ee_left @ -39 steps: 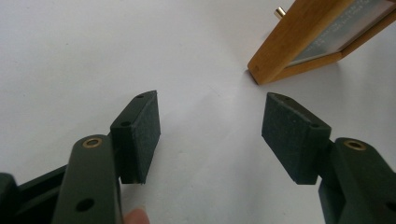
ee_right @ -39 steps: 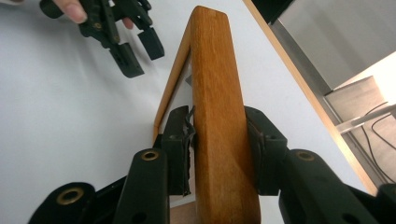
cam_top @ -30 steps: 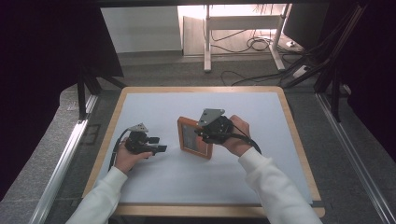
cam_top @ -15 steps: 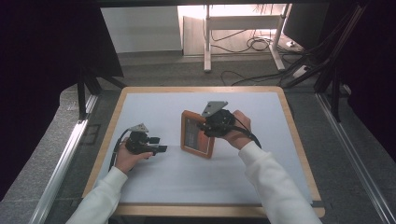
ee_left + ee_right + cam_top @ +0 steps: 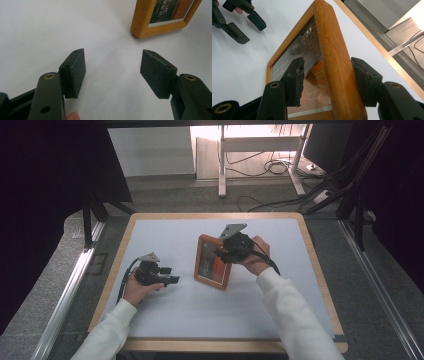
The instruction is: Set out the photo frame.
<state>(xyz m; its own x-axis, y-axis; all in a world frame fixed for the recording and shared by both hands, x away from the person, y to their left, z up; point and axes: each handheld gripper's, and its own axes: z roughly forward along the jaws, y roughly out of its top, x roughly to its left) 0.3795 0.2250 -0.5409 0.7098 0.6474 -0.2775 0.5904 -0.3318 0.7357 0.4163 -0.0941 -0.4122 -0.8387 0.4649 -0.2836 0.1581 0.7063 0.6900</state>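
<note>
1. The tabletop (image 5: 165, 320) was a white sheet bordered by a pale wooden rim, set on grey carpet. Beyond it, toward 12 o'clock in the high view, stood white desk legs (image 5: 221, 165) with loose cables (image 5: 272, 167) on the floor.
2. The picture frame (image 5: 212, 262) stood near the middle of the tabletop, tilted, its lower edge on the white surface. It had an orange-brown wooden border around a glazed print in dark brown and orange with small white lettering.
3. The right tongs (image 5: 226, 251) sat at the frame's 2 o'clock corner. In the right gripper view the frame's side rail ran between the two pads, with a gap showing on either side, so the pads did not press on it. The jaws had just been opening.
4. The left tongs (image 5: 172, 275) lay low on the tabletop at about 9 o'clock from the frame, well apart from it, jaws wide with only bare surface between them.
5. Compared with a second earlier, the frame's top had lifted and it stood more upright; the right hand (image 5: 255, 257) had shifted slightly toward 3 o'clock. The left hand (image 5: 135, 287) had kept its place.
</note>
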